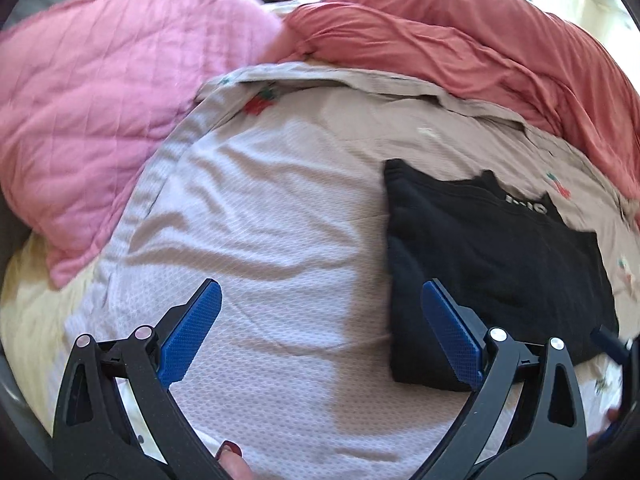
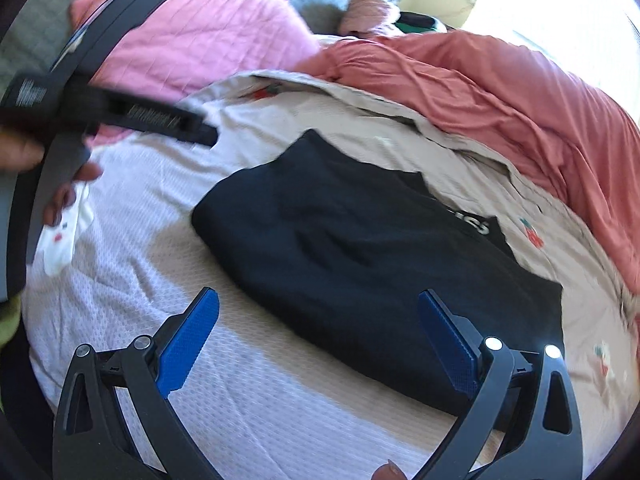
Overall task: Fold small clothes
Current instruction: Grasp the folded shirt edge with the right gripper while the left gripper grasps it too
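Observation:
A folded black garment (image 1: 492, 264) with white lettering lies on the pale bedsheet (image 1: 264, 248), to the right in the left wrist view. It sits in the middle of the right wrist view (image 2: 360, 272). My left gripper (image 1: 320, 332) is open and empty, above the sheet just left of the garment's near edge. My right gripper (image 2: 320, 340) is open and empty, over the garment's near edge. The left gripper's body (image 2: 80, 92) shows blurred at the upper left of the right wrist view.
A pink quilted blanket (image 1: 100, 120) is bunched at the far left. A coral blanket (image 1: 500, 52) lies heaped across the back right. A beige sheet with small fruit prints (image 2: 532, 236) lies under the garment. A small white item (image 2: 64, 236) lies near the left hand.

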A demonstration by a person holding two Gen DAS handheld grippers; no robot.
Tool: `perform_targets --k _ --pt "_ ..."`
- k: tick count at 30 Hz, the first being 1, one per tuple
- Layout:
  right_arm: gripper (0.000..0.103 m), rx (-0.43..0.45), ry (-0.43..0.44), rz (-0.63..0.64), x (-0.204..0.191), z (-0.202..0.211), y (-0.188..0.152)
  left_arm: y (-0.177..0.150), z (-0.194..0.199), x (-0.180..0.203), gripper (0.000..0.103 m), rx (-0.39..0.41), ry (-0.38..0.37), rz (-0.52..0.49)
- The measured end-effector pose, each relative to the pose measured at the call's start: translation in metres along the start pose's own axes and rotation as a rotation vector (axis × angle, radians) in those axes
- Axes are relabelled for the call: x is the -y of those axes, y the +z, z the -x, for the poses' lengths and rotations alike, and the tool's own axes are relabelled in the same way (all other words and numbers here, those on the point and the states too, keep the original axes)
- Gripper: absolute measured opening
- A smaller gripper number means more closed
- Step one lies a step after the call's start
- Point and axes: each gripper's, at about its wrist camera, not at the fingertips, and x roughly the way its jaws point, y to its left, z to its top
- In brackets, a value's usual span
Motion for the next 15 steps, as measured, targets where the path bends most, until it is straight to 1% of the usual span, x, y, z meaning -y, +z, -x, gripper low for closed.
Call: perform_targets --k 2,5,8,10,13,14,15 --pt "0.099 -0.001 0.002 0.033 -0.012 -0.008 0.002 0.001 -0.005 -0.014 0.094 -0.008 0.013 0.041" --pt "0.099 0.003 -0.003 0.104 -0.031 -0.024 0.008 0.001 -0.010 -0.028 0.094 -0.021 0.009 0.088" --pt "0.099 0.006 -0.002 0.195 -0.049 -0.041 0.013 0.001 -0.018 -0.043 0.094 -0.044 -0.034 0.159" --pt "0.099 0.005 -0.014 0.235 -0.059 -0.053 0.016 0.002 -0.023 -0.049 0.094 -0.057 -0.060 0.192" --pt "0.097 0.001 -0.040 0.269 -0.065 -0.071 0.018 0.006 -0.033 -0.053 0.094 -0.073 -0.091 0.239" --pt "0.097 0.000 -0.056 0.272 -0.066 -0.075 0.018 0.009 -0.037 -0.053 0.093 -0.081 -0.115 0.260" --pt "0.092 0.004 -0.072 0.267 -0.064 -0.080 0.018 0.011 -0.041 -0.053 0.093 -0.085 -0.132 0.273"
